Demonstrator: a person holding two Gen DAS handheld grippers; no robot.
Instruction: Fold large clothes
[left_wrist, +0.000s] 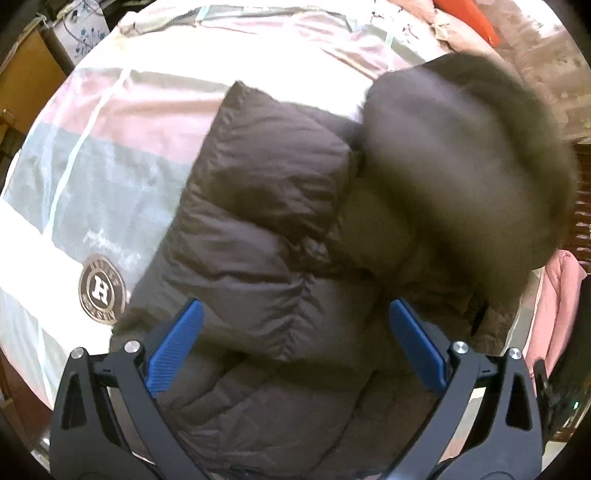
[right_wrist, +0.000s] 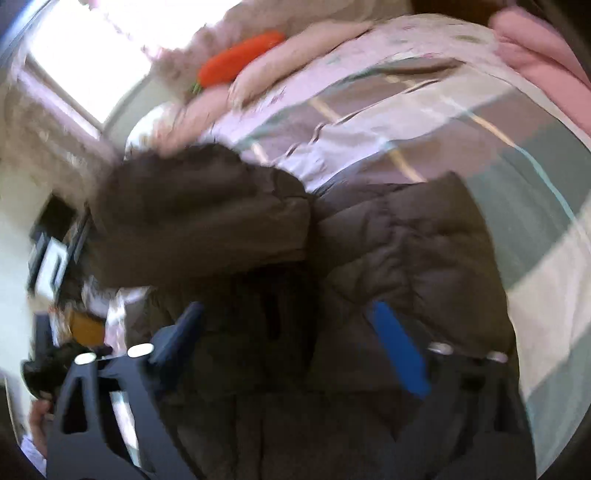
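A dark brown quilted puffer jacket (left_wrist: 258, 221) lies on a bed with a pink, grey and white striped sheet (left_wrist: 110, 122). Its upper right part (left_wrist: 461, 155), perhaps a hood or sleeve, is smeared by motion blur. My left gripper (left_wrist: 295, 302) hovers over the jacket's near end, pointing steeply down, its blue pads (left_wrist: 177, 343) wide apart and open with nothing pinched. The right wrist view is blurred. There the jacket (right_wrist: 406, 240) fills the middle with a folded flap (right_wrist: 199, 214) at its left. My right gripper (right_wrist: 286, 306) stands open above the fabric.
A round "H" emblem (left_wrist: 101, 290) is printed on the sheet left of the jacket. An orange carrot-shaped cushion (right_wrist: 240, 59) and pink bedding (right_wrist: 535, 48) lie at the bed's far end. A pink garment (left_wrist: 554, 314) hangs at the right edge. Wooden furniture (left_wrist: 26, 74) stands at left.
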